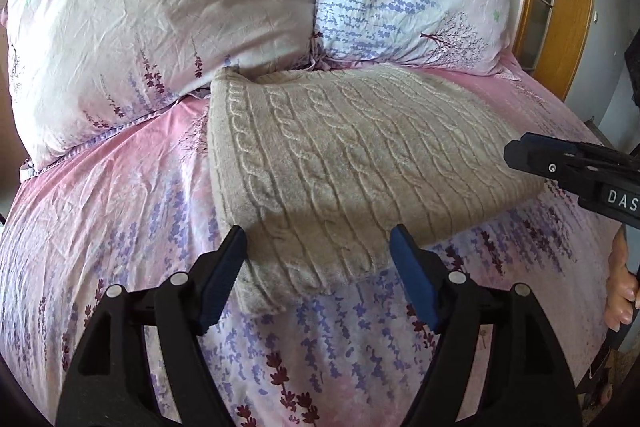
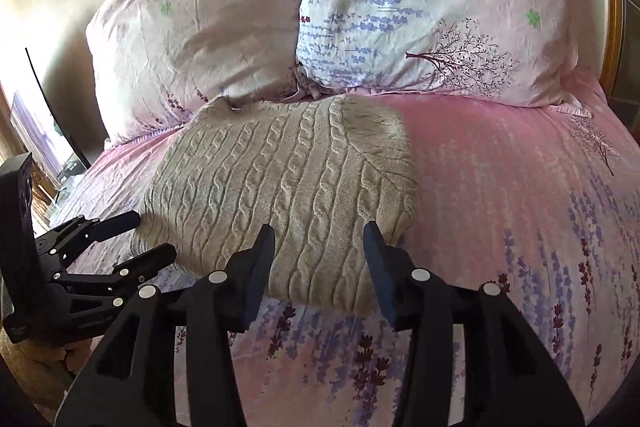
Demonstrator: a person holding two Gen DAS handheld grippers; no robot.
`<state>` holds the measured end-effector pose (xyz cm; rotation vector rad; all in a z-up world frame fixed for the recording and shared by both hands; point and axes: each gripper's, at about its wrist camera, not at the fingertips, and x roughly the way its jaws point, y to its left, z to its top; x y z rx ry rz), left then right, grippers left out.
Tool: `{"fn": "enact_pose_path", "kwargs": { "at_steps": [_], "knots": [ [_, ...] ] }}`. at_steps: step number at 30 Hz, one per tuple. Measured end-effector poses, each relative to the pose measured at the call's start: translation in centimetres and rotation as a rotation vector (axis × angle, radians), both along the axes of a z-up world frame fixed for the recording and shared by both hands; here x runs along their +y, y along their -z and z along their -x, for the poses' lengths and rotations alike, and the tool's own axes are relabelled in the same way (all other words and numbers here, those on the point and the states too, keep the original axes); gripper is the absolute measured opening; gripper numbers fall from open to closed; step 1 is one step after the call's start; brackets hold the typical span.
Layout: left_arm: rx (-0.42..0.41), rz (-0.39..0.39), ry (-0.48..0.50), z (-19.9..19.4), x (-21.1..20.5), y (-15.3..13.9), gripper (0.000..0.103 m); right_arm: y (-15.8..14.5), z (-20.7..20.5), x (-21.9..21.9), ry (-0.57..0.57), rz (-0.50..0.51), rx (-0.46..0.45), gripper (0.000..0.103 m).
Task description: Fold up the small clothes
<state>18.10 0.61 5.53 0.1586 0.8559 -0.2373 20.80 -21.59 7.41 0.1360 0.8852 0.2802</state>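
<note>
Left wrist view: I am holding my left gripper with its jaws spread and empty over the near edge of the folded beige cable-knit sweater. My right gripper is hovering likewise parted and empty. Farther back, the sweater is lying on the pink floral bedsheet, reaching up to two pillows.

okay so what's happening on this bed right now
A person is folding clothes with a handheld gripper in each hand. A beige cable-knit sweater lies folded into a neat rectangle on the pink floral bedspread, just in front of two pillows. The left gripper and right gripper both hover at its near edge with jaws open, holding nothing. The fold looks finished.
</note>
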Motion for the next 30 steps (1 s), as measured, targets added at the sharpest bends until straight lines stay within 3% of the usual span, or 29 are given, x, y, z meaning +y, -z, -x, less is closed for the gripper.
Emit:
{"fn": "enact_pose_path", "kwargs": {
  "at_steps": [5, 10, 13, 16, 19, 23, 30],
  "knots": [
    [0.012, -0.020, -0.035, -0.4, -0.3, 0.6, 0.075, 2.7, -0.8, 0.5, 0.035, 0.074, 0.067, 0.049],
    [0.012, -0.016, -0.058, 0.1, 0.0, 0.4, 0.076, 1.6, 0.1, -0.1, 0.047, 0.060, 0.068, 0.049],
    [0.008, -0.010, -0.091, 0.7, 1.1, -0.1, 0.077, 0.5, 1.0, -1.3, 0.098, 0.067, 0.045, 0.059],
    [-0.021, -0.018, -0.154, 1.4, 2.9, -1.0, 0.086, -0.7, 1.9, -2.6, 0.143, 0.075, 0.009, 0.062],
    [-0.051, -0.009, -0.201, 2.3, 4.7, -1.9, 0.090, -1.6, 2.9, -3.6, 0.166, 0.069, -0.023, 0.085],
    [-0.057, 0.006, -0.237, 4.0, 5.9, -2.2, 0.098, -1.9, 4.2, -3.5, 0.178, 0.089, -0.035, 0.102],
    [-0.013, 0.028, -0.234, 5.9, 5.0, -0.6, 0.101, -0.4, 5.8, -1.6, 0.154, 0.070, 0.007, 0.102]
  ]
}}
